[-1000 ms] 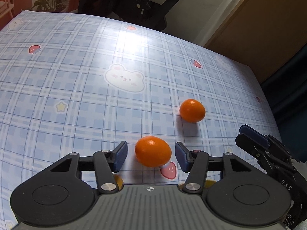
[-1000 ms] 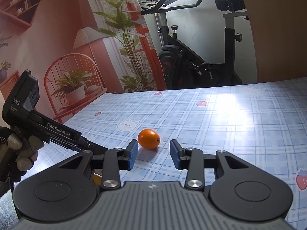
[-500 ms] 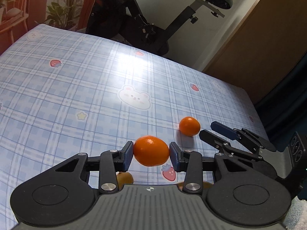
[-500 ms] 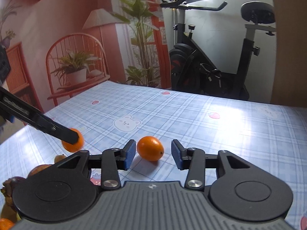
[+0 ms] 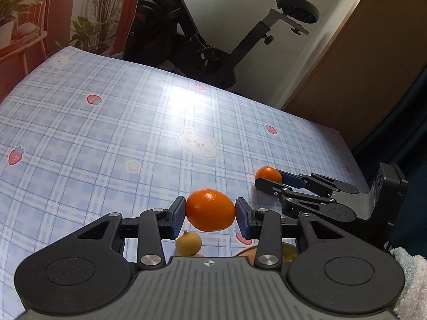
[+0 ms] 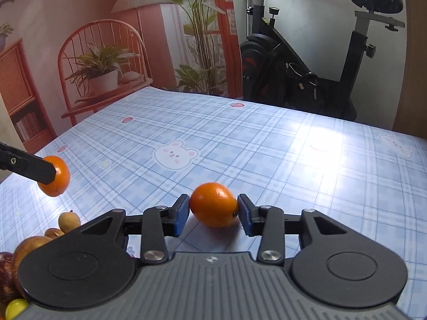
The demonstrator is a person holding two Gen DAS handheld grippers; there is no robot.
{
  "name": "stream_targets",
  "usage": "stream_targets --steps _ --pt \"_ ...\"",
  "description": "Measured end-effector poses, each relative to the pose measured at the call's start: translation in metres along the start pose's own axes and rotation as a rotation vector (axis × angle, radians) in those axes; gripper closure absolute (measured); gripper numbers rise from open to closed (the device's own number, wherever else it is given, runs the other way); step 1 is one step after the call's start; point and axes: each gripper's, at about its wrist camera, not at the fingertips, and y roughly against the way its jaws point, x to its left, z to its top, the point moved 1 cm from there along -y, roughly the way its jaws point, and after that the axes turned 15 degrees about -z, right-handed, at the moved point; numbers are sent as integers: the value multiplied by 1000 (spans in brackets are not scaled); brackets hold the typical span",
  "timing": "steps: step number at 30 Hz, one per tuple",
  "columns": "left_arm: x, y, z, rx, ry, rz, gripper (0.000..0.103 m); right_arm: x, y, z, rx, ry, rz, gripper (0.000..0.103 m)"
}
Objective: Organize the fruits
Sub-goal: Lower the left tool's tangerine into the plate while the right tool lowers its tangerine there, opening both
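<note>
The left gripper (image 5: pixel 210 214) clamps its fingers on an orange (image 5: pixel 210 210) held clear of the checked worktop (image 5: pixel 106 133). The right gripper (image 6: pixel 213 212), whose jaws have just been closing, pinches a second orange (image 6: pixel 214 204) with its fingers at the worktop surface. Loose fruits (image 6: pixel 40 236) cluster at eight o'clock in the right wrist view.

Two clamped oranges (image 5: pixel 210 210) (image 6: pixel 213 204)

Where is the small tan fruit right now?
Left wrist view: the small tan fruit lies on the tablecloth, just below the orange gripped in the left jaws.
</note>
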Motion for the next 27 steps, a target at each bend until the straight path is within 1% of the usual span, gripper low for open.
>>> stream_targets --steps 4,8,14,20,24,27 --pt "-10 7 -7 -3 -39 -6 60 -3 22 1 -28 -18 3 61" --pt "-26 17 -15 -19 -101 -12 60 -4 54 -2 -58 -49 2 61" --pt "-49 35 -39 -34 -173 -35 60 3 107 -17 -70 -96 -7 61" --pt "-61 44 -64 -4 -197 -81 60 23 152 -38 -75 -123 5 61" --pt "-64 49 -74 9 -195 -103 60 31 169 -49 -75 -147 5 61" --pt "-66 52 -82 24 -206 -116 60 38 181 -56 -77 -146 24 61"
